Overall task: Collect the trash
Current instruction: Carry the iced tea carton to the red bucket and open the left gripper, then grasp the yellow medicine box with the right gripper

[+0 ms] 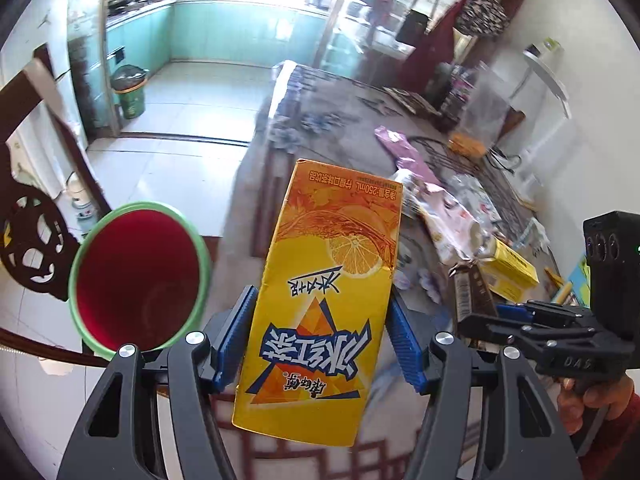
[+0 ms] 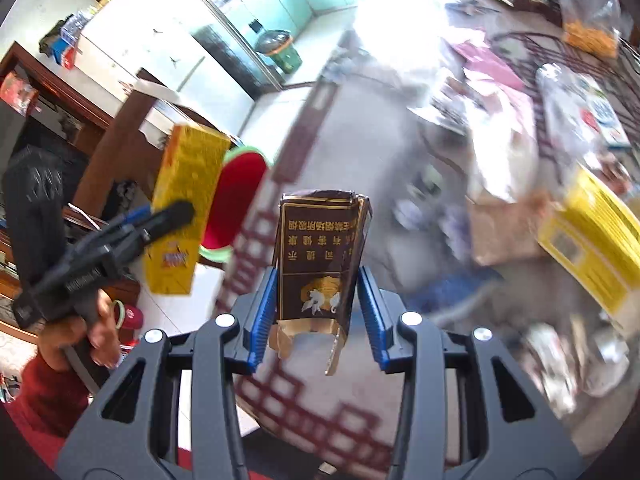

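Note:
My left gripper (image 1: 320, 336) is shut on a yellow iced-tea carton (image 1: 320, 280) and holds it in the air just right of a red bin with a green rim (image 1: 138, 280). The same carton (image 2: 184, 208) and bin (image 2: 236, 204) show at the left of the right wrist view. My right gripper (image 2: 318, 312) is shut on a torn brown cigarette pack (image 2: 318, 264), held above the table edge. In the left wrist view the right gripper (image 1: 516, 314) shows at the right.
The table (image 1: 340, 116) bears a pink wrapper (image 1: 400, 148), crumpled plastic and paper (image 1: 460, 208), a yellow box (image 1: 508, 268) and a bag of snacks (image 1: 476, 120). A green floor bin (image 1: 128, 92) stands in the kitchen doorway. A dark wooden chair (image 1: 28, 208) is at the left.

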The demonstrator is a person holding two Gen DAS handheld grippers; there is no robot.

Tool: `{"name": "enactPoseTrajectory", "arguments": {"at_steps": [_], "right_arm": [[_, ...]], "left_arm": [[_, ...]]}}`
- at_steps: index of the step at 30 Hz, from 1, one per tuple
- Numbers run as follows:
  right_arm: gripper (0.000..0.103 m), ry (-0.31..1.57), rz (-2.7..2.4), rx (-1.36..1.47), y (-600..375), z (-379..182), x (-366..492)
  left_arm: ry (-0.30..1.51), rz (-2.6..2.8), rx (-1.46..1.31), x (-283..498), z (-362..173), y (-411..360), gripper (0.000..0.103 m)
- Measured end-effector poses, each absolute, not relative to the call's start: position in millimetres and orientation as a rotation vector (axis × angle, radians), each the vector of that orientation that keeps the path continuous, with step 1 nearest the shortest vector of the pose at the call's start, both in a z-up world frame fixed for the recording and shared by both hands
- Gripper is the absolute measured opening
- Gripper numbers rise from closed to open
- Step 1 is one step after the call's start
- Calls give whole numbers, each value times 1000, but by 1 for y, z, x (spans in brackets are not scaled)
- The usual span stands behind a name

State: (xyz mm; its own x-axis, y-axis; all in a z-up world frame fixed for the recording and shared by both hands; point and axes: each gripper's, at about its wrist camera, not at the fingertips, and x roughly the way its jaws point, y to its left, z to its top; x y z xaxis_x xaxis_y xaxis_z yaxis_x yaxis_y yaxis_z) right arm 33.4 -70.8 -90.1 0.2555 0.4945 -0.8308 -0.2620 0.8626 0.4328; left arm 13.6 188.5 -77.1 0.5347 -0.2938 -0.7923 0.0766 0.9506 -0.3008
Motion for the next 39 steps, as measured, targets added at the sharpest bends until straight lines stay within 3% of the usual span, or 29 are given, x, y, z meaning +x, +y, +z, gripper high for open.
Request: {"name": "enactPoseTrajectory", "arguments": {"at_steps": [20,22,24,27,39], "right_arm": [[41,1242,666,197,118,-107,105],[45,1226,668,182,131,-109,108],[67,1212,652,185,140,-111,112],[68,1198,627,200,141,-108,111],[72,1120,388,109,48,-73,58]], "left_arm": [[980,61,-364,44,-110,360,60],[978,68,-369,51,-112,371,62],[979,88,-364,57,-114,381,64],[949,126,-364,59,-110,388,74],[937,-72,-225,54,-93,315,75]]}}
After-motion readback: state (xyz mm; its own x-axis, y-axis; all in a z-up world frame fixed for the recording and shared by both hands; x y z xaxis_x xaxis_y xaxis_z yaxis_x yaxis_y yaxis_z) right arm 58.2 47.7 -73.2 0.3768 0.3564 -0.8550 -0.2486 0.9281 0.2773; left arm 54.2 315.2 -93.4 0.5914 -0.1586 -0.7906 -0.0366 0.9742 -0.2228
